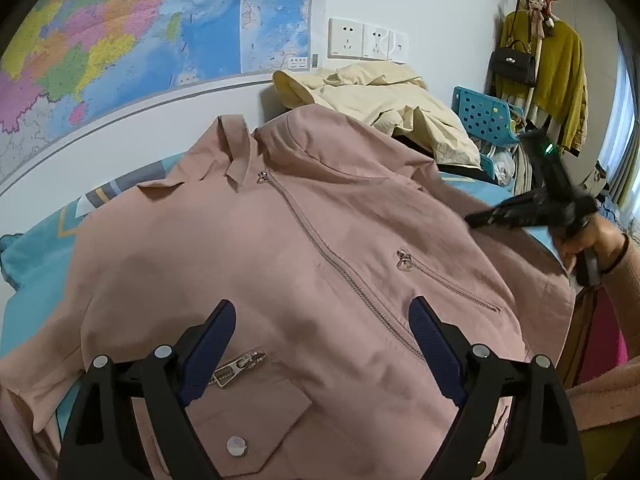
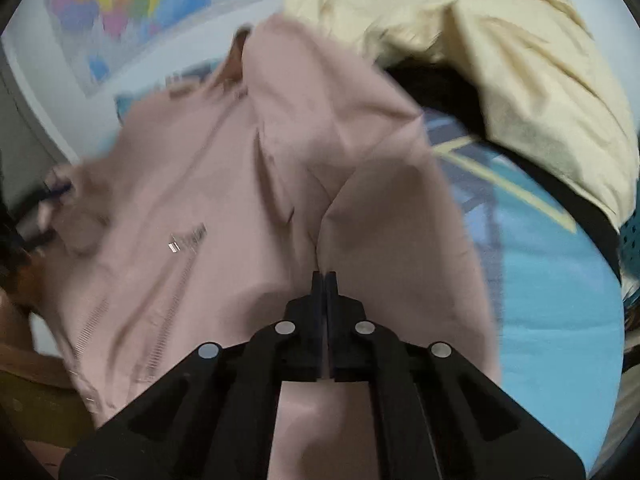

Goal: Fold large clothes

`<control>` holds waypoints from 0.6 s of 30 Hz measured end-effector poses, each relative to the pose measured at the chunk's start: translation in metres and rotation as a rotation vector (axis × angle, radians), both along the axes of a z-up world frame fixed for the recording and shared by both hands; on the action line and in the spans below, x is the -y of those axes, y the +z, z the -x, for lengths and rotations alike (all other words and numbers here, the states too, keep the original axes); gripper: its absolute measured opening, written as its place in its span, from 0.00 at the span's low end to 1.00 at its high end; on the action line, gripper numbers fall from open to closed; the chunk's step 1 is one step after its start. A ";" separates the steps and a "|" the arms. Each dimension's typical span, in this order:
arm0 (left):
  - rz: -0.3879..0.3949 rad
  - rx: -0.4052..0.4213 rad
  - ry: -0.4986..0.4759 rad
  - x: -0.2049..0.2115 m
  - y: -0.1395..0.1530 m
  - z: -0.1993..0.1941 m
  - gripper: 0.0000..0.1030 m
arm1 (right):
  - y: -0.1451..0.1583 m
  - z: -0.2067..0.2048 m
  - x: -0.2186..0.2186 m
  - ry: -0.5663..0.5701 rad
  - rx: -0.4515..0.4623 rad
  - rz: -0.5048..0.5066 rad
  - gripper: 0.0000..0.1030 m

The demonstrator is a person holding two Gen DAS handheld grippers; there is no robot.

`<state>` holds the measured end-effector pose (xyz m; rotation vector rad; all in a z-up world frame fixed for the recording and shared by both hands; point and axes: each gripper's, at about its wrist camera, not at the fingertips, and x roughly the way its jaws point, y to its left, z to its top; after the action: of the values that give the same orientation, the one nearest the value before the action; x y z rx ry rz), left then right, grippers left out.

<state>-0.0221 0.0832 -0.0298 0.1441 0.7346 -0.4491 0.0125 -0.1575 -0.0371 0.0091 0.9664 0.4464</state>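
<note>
Pink jacket (image 1: 304, 240) on a blue bedsheet (image 2: 560, 300) below a wall map (image 1: 120, 40); right claw (image 2: 325, 276) pinches it, left claw (image 1: 320, 320) gapes.

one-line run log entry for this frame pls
step: fold pink jacket | left gripper: open, over jacket front | right gripper: shut on jacket fold | cream garment: behind, untouched

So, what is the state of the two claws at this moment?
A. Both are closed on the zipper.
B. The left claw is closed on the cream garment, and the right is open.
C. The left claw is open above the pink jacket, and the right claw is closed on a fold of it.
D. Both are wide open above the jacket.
C: the left claw has its fingers spread over the pink jacket, while the right claw pinches a raised fold of it.
</note>
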 end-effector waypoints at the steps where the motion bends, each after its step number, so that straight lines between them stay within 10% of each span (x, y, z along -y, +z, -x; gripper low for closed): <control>1: 0.003 -0.001 0.000 -0.001 0.000 -0.001 0.83 | 0.010 0.002 0.009 -0.016 0.011 -0.045 0.02; 10: 0.047 0.000 -0.014 -0.004 0.004 -0.008 0.83 | 0.105 0.028 0.046 0.005 0.155 -0.414 0.02; 18: 0.120 0.043 -0.108 0.005 0.023 -0.001 0.83 | 0.153 0.002 -0.024 0.171 0.158 -0.552 0.02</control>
<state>-0.0210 0.0780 -0.0069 0.0808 0.6582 -0.5895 0.0106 -0.1339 0.1155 0.3870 0.6672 0.8483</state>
